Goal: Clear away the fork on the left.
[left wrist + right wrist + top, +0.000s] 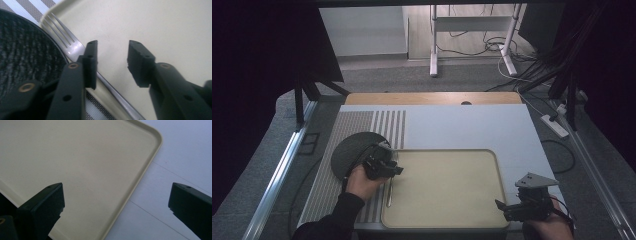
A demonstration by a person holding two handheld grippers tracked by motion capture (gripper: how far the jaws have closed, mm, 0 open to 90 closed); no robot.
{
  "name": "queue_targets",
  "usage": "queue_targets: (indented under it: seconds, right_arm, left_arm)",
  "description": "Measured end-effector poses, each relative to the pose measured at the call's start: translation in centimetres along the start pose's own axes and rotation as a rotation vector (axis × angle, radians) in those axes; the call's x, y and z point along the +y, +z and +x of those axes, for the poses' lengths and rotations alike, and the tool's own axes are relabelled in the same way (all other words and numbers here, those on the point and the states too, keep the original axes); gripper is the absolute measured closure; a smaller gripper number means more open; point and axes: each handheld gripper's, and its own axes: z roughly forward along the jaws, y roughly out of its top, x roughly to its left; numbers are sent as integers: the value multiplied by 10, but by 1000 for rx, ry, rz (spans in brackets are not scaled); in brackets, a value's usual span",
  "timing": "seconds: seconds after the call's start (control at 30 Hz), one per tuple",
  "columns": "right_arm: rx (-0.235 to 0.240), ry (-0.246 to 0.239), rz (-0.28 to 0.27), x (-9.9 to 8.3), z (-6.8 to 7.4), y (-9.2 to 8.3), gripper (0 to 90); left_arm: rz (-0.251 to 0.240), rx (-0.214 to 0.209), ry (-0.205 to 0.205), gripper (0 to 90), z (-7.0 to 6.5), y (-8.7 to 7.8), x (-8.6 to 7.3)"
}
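Left gripper [112,65]: jaws part-open, empty — silver metal fork [65,37] just beside them on beige plastic tray [160,27].
Right gripper [116,202]: jaws wide, empty.

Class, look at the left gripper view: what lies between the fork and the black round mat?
Just the tray's raised cream rim. The fork lies inside that rim, and the black round mat sits right beside it on the outside.
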Motion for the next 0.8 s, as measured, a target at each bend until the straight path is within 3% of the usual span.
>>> queue_targets:
  seconds: [0.33,0.6,0.8]
  right_arm:
    - [0,0,4,0,0,1,9]
    - [0,-2,6,0,0,1,9]
    - [0,-3,7,0,0,1,9]
  left_arm:
    - [-104,-21,-30,216,15,-15,-10]
    - [-129,-55,-77,93,21,-22,-17]
    - [-142,-54,-53,14,23,-27,-22]
